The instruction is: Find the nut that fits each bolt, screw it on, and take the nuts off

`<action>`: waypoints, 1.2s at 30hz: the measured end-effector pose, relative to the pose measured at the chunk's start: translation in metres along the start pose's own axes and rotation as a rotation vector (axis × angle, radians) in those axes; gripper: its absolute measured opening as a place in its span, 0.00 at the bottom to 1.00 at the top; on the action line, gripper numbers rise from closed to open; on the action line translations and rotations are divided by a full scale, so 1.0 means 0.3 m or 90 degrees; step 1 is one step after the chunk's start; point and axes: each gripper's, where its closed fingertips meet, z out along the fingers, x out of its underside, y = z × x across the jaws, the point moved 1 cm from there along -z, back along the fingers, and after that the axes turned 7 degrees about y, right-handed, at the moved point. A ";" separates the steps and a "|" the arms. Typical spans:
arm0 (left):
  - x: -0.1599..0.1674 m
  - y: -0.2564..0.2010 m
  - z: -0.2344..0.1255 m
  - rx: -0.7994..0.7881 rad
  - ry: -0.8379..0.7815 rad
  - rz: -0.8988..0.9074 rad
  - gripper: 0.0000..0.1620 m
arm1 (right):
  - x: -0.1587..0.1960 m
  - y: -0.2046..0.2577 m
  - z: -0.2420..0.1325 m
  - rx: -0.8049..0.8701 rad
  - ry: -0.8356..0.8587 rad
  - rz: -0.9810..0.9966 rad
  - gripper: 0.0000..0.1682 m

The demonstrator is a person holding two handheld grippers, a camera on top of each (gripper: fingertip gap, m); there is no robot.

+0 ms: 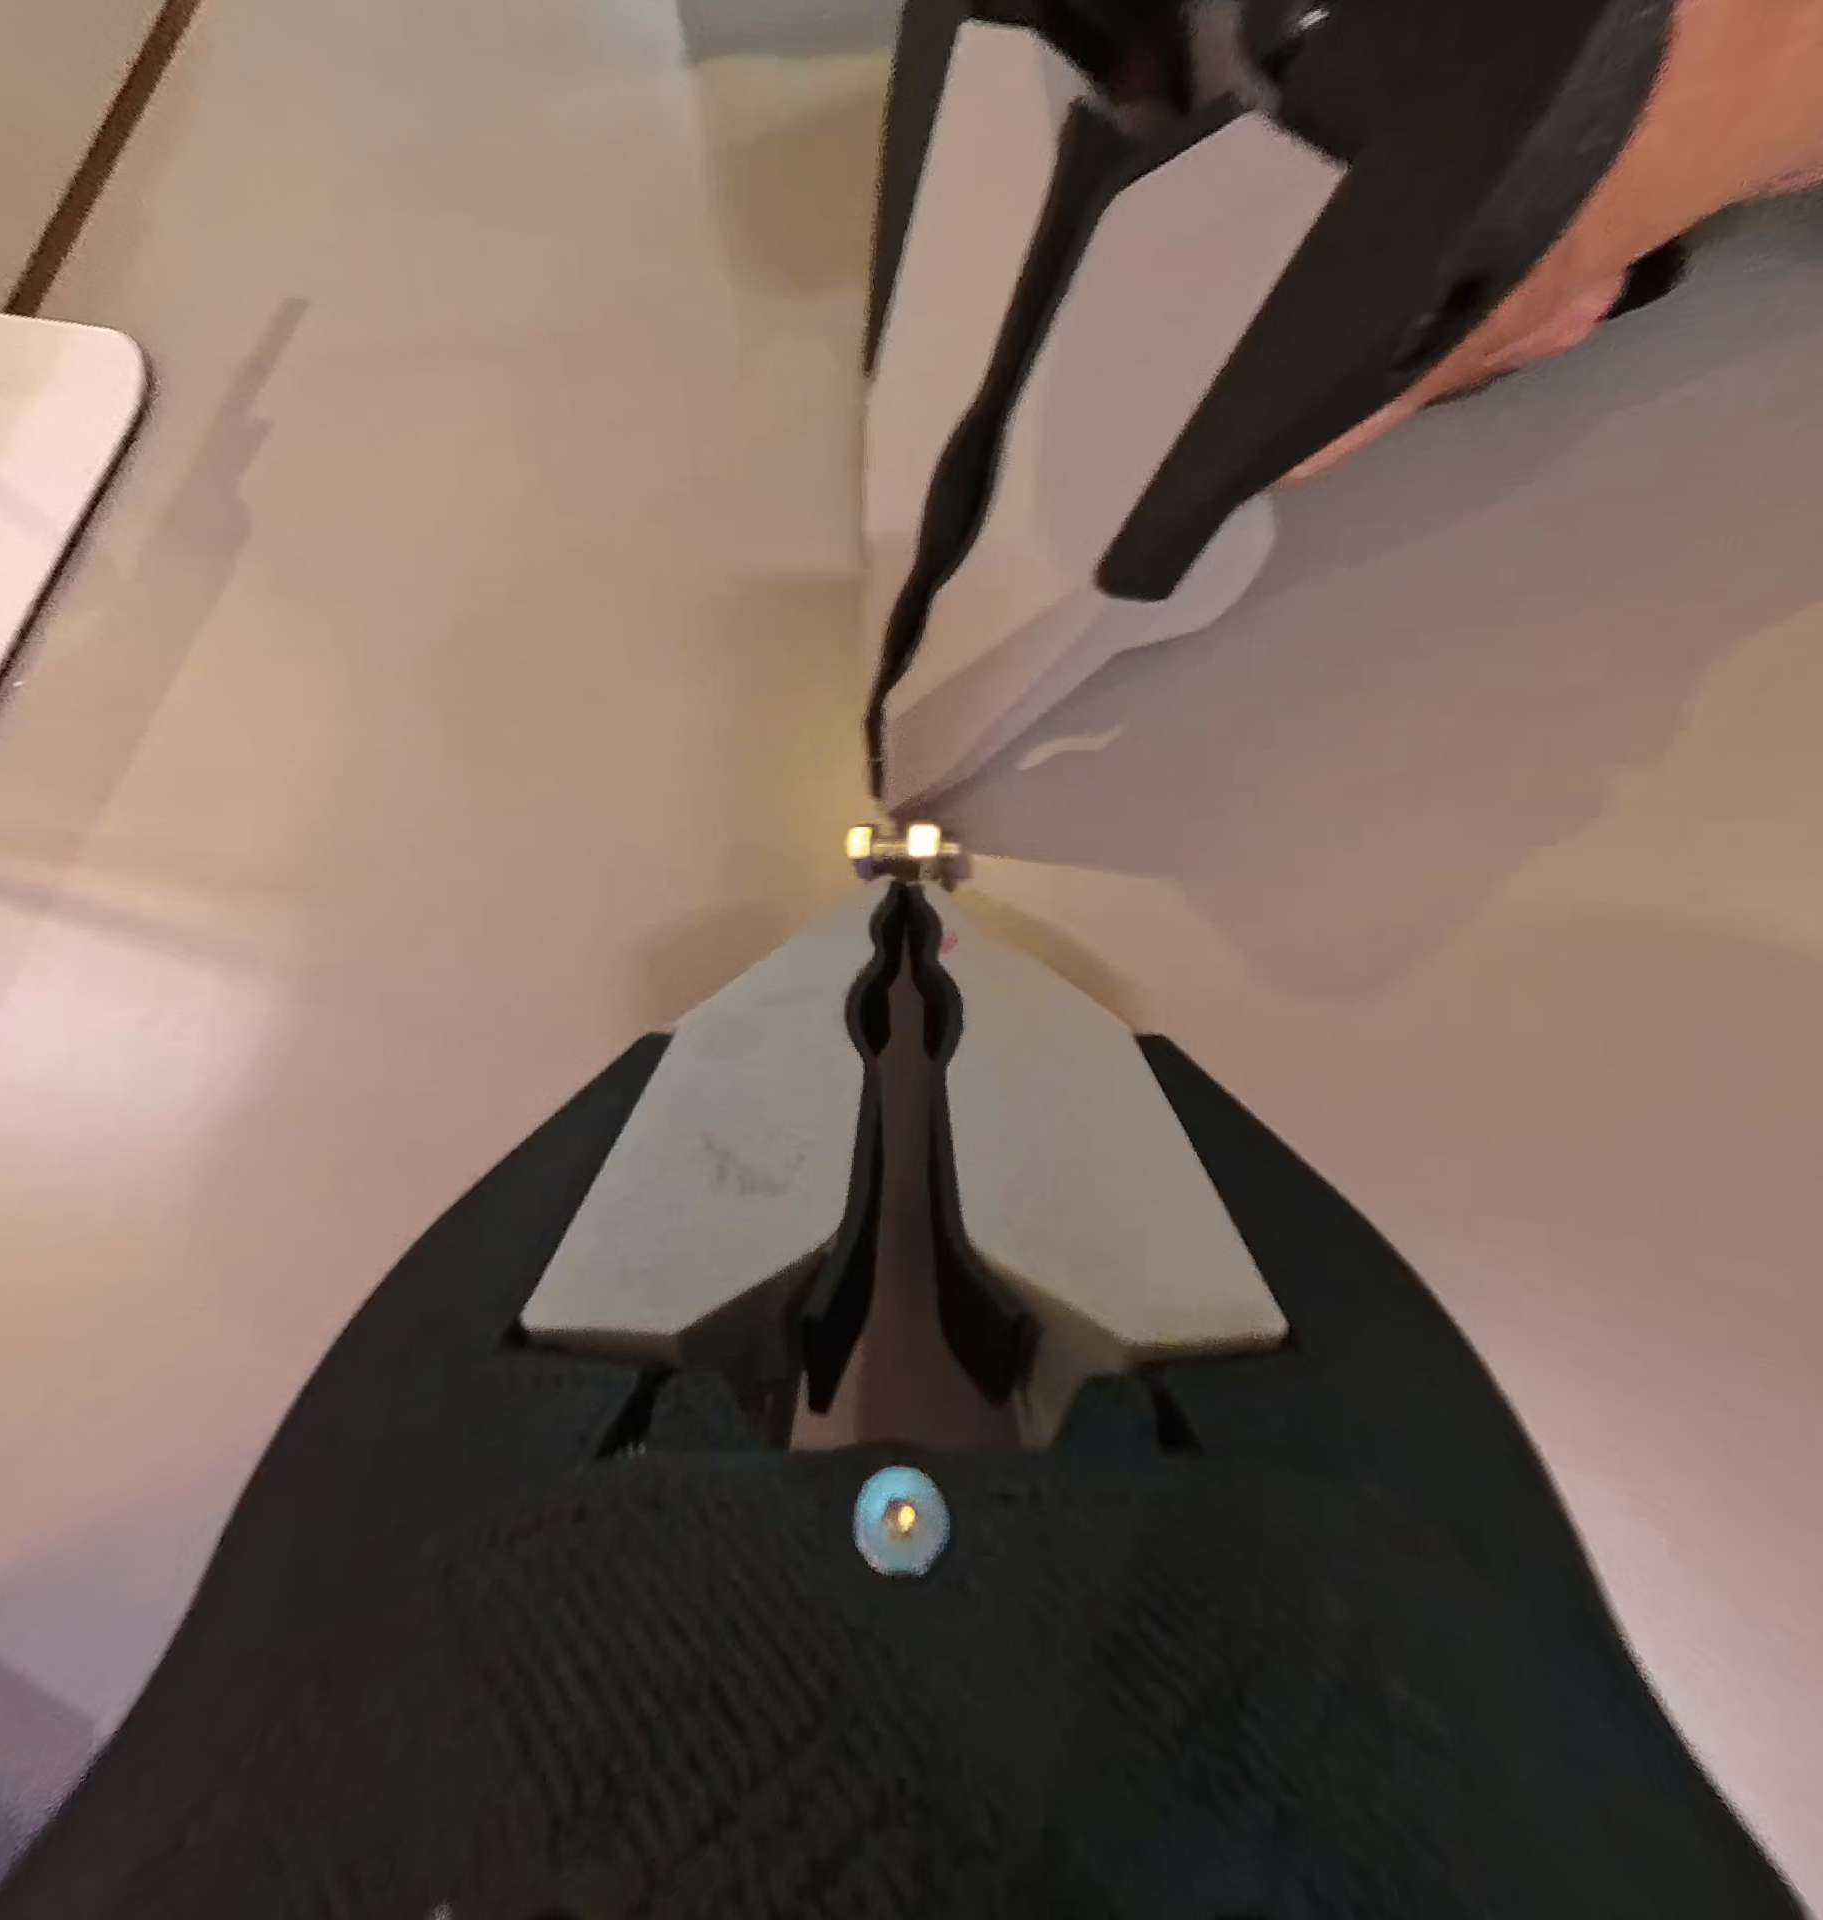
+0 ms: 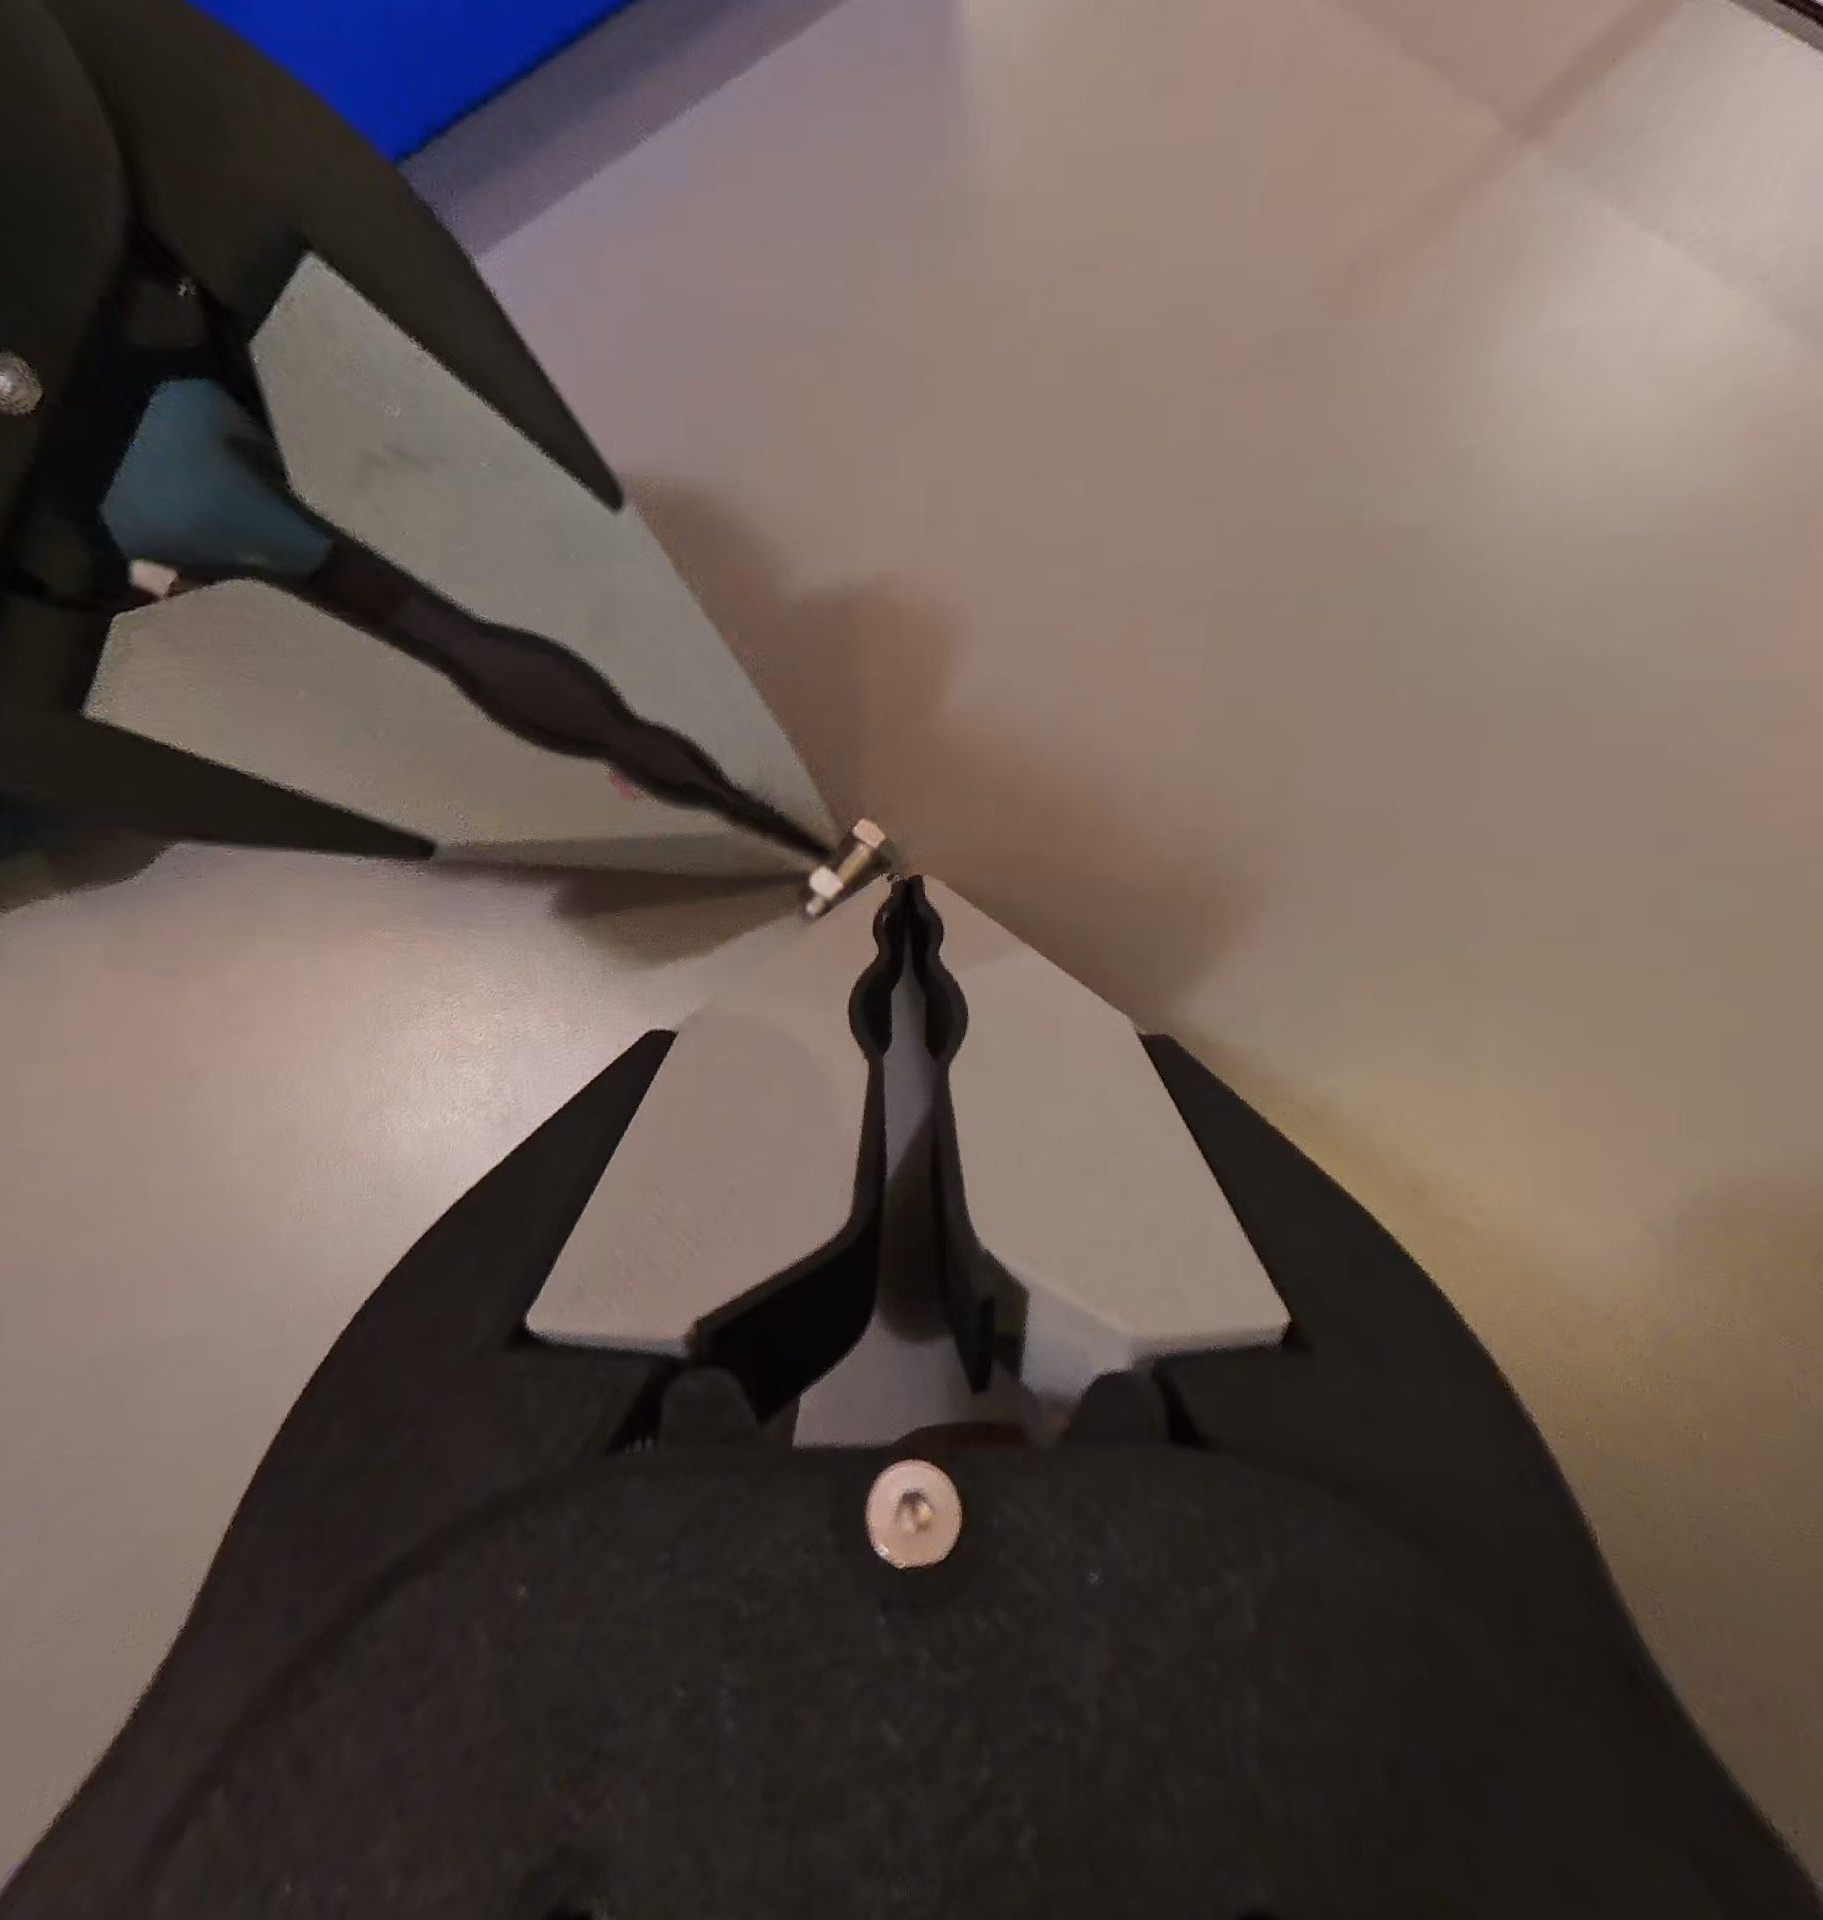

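We take the small metal bolt (image 1: 904, 854) as our landmark; it hangs above the pale table (image 1: 471, 623), lying crosswise in the left wrist view, with a hex head at one end and a nut (image 1: 922, 840) threaded on its shank a little way along. Far to the left of the bolt in that view we see the rounded corner of a flat grey slab (image 1: 34, 468) resting on the table, too blurred for us to say what it is. Directly below the bolt, the left gripper (image 1: 904, 902) has its two black fingertips pressed together on the shank between head and nut, so we read it as clamped on the bolt. Directly above the bolt, the right gripper (image 1: 876, 774) comes down with its fingers closed to a thin line, its tip just at the nut; we cannot tell whether it truly pinches the nut or only touches it. Up and to the right of the bolt, a hand (image 1: 1717, 208) holds that gripper's black body. In the right wrist view the bolt (image 2: 847, 864) sits tilted, the left gripper (image 2: 819, 840) reaching it from the upper left, and the right gripper (image 2: 907, 896) has its tips together just right of the bolt.
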 end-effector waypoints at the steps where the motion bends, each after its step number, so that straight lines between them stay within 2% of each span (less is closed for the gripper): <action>1: -0.005 -0.019 -0.002 0.021 -0.005 0.001 0.00 | -0.003 -0.001 0.002 0.002 -0.001 0.002 0.00; 4: -0.015 -0.047 -0.002 0.040 -0.009 0.015 0.00 | -0.011 0.010 0.007 -0.009 -0.005 -0.002 0.00; 7: -0.025 -0.055 0.002 0.030 -0.014 0.036 0.00 | -0.037 0.051 -0.007 -0.067 -0.038 -0.002 0.00; 11: -0.017 -0.059 -0.013 0.041 -0.011 0.042 0.00 | -0.047 0.006 -0.038 -0.038 -0.058 0.014 0.00; 15: -0.022 -0.040 -0.054 0.032 -0.037 0.039 0.00 | -0.043 -0.003 -0.056 -0.054 -0.062 0.024 0.01; 18: -0.013 -0.006 -0.065 0.000 -0.032 0.037 0.00 | -0.047 -0.005 -0.066 -0.058 -0.069 0.027 0.02; 21: -0.016 0.007 -0.065 -0.014 -0.040 0.034 0.04 | -0.048 -0.004 -0.069 -0.058 -0.070 0.025 0.02; 29: 0.002 0.019 -0.033 0.008 -0.035 0.035 0.10 | -0.052 0.005 -0.074 -0.061 -0.074 0.019 0.02; 36: 0.007 0.009 -0.020 0.088 -0.052 0.042 0.12 | -0.058 -0.007 -0.092 -0.060 -0.087 0.027 0.02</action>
